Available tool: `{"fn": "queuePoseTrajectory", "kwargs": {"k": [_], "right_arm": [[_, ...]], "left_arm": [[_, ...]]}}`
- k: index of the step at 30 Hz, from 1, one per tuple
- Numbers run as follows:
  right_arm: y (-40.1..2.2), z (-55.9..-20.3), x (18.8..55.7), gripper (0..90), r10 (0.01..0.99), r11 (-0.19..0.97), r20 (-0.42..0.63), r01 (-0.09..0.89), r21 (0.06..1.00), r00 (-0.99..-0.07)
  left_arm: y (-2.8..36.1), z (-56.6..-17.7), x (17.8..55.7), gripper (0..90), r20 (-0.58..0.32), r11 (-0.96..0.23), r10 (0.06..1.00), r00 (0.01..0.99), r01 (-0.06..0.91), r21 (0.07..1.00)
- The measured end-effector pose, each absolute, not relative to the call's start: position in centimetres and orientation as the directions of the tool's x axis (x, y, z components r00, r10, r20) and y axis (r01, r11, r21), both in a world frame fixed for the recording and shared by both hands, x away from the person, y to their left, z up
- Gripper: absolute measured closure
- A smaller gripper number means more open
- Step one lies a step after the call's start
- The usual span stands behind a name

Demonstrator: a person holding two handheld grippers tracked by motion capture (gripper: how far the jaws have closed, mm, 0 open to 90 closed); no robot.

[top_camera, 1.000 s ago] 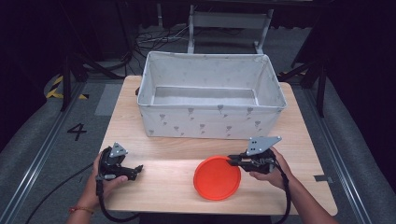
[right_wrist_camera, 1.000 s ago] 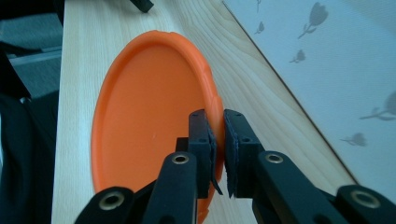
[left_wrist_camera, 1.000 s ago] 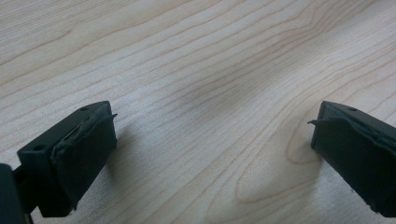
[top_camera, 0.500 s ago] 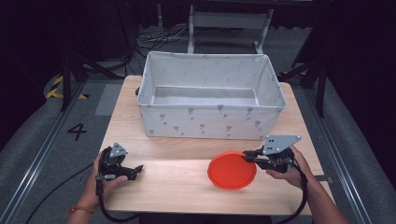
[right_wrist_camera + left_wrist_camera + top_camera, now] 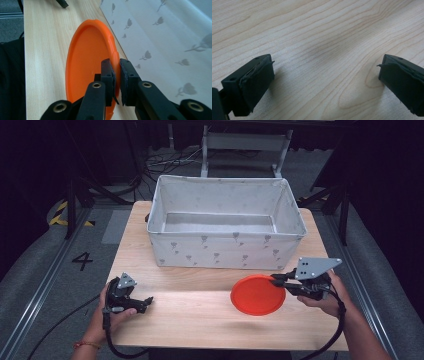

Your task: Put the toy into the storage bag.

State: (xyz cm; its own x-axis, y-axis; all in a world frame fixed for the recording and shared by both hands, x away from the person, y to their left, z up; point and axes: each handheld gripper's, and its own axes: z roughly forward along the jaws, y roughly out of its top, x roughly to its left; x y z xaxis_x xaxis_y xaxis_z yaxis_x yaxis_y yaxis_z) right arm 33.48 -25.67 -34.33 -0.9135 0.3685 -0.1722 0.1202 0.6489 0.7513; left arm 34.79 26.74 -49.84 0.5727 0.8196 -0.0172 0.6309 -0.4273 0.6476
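**Carrying an orange plate toward the fabric bin**

Resting in front of the fabric bin's (image 5: 225, 251) left corner, the left hand-held gripper (image 5: 142, 302) sits on the worktop (image 5: 200, 315) with jaws spread wide, holding nothing. In front of the bin's right end, the orange plate (image 5: 257, 294) hangs pinched by its rim in the right hand-held gripper (image 5: 278, 281), jaws nearly closed on it. Likely bound for the bin, the plate should be lifted clear of the near wall, kept level, the pinch firm.
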Motion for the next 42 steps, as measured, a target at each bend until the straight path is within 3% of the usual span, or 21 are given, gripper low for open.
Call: {"fn": "queuePoseTrajectory", "kwargs": {"k": [19, 42], "right_arm": [[-28.7, -27.7, 34.0, 82.5, 0.372, 0.662, -0.227, 0.086, 0.745, -0.9], [-29.4, -22.2, 35.7, 82.6, 0.432, 0.646, -0.286, 0.073, 0.76, -0.855]], "left_arm": [[26.6, -49.8, 34.8, 0.4, -0.02, -0.421, 0.824, 0.566, 0.636, 0.647], [26.6, -49.8, 34.7, 0.5, -0.016, -0.417, 0.829, 0.558, 0.638, 0.648]]}}
